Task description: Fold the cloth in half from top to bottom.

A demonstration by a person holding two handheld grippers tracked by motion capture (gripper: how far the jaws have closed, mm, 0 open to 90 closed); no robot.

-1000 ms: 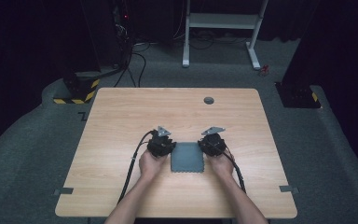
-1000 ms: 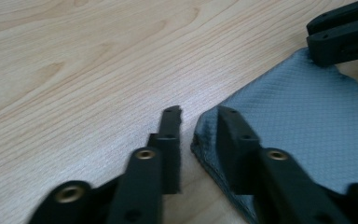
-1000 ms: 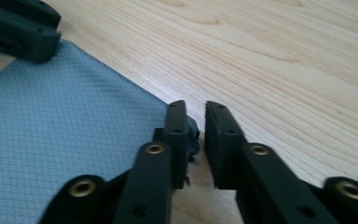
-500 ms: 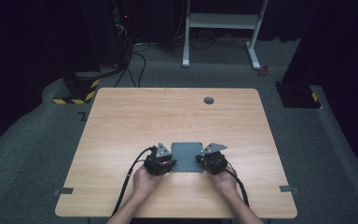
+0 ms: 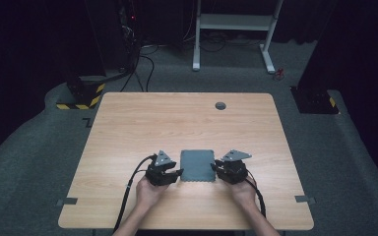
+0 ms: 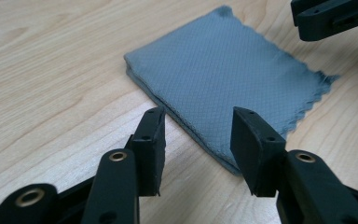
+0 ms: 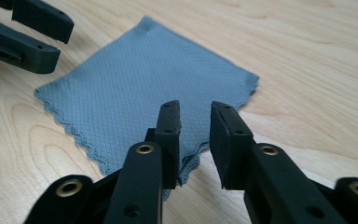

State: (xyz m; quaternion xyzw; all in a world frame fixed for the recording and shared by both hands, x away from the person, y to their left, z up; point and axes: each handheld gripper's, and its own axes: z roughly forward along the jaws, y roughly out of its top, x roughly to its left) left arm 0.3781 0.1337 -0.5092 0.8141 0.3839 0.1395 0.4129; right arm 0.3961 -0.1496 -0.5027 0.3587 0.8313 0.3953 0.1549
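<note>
A grey cloth (image 5: 197,164), folded flat in layers, lies on the wooden table (image 5: 177,123) near its front. My left gripper (image 5: 176,173) sits at the cloth's left side, and its jaws have just been opening. In the left gripper view it (image 6: 200,135) stands open over the folded edge of the cloth (image 6: 223,70), with the pads clear of it. My right gripper (image 5: 217,170) is at the cloth's right side, its jaws also just opened. In the right gripper view it (image 7: 196,133) is open above the cloth's scalloped corner (image 7: 135,88), gripping nothing.
A small dark round grommet (image 5: 220,105) sits near the table's far edge. Beyond the table, a white metal frame (image 5: 234,22) stands on the dark carpet. Grey tape tabs (image 5: 302,199) mark the table's front corners. Bare wood surrounds the cloth.
Both hands have drawn back toward the table's near edge, from the cloth's far side to its sides. Both grippers' jaws stand wider than before, and the cloth lies free.
</note>
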